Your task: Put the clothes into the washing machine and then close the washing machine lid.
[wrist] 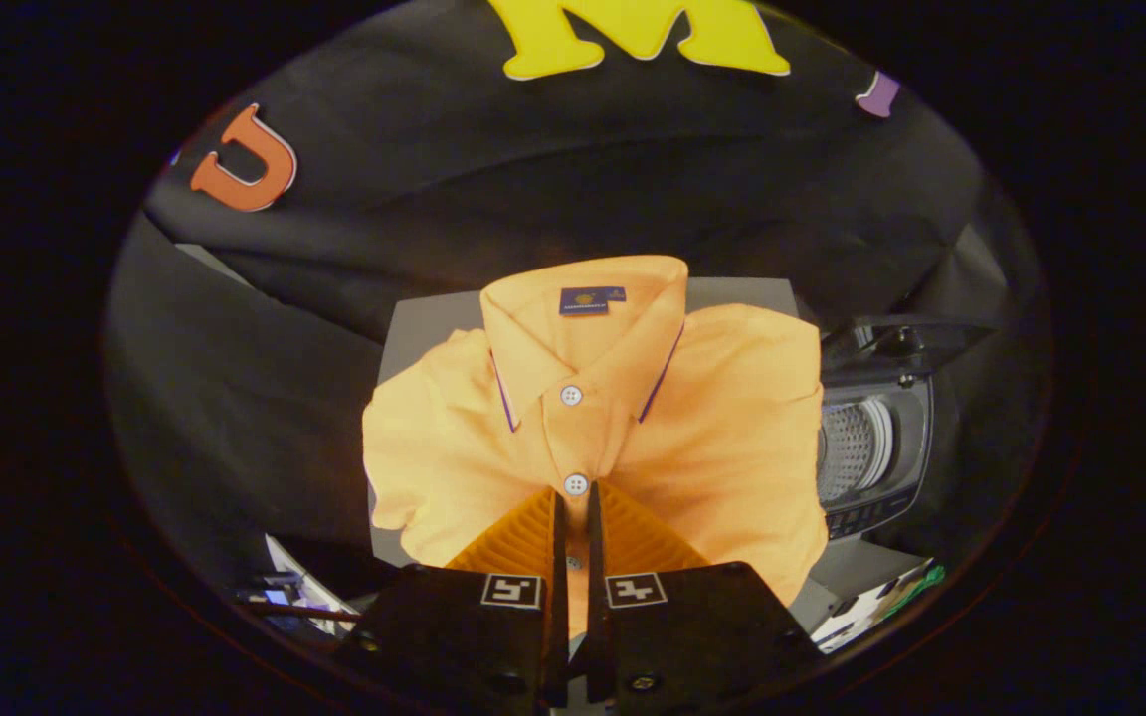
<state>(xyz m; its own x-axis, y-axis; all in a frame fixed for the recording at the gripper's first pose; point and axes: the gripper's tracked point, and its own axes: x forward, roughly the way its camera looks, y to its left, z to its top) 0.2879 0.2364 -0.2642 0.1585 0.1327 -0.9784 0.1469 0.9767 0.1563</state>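
Observation:
A folded orange polo shirt (722,428) lies on a grey table (424,323), collar away from me, with its button placket running straight toward the fingers. My gripper (575,497) is down on the shirt's front just below the lower button. Its fingers stand almost together, with a thin strip of orange fabric pinched between them. Right of the shirt stands the washing machine (876,497), its perforated drum (852,447) showing. The machine's lid (896,338) is raised open above the drum.
Black cloth walls close in behind and to the left of the table. Some small items and papers (876,607) lie low at the right near the machine, and more clutter (285,592) sits low at the left.

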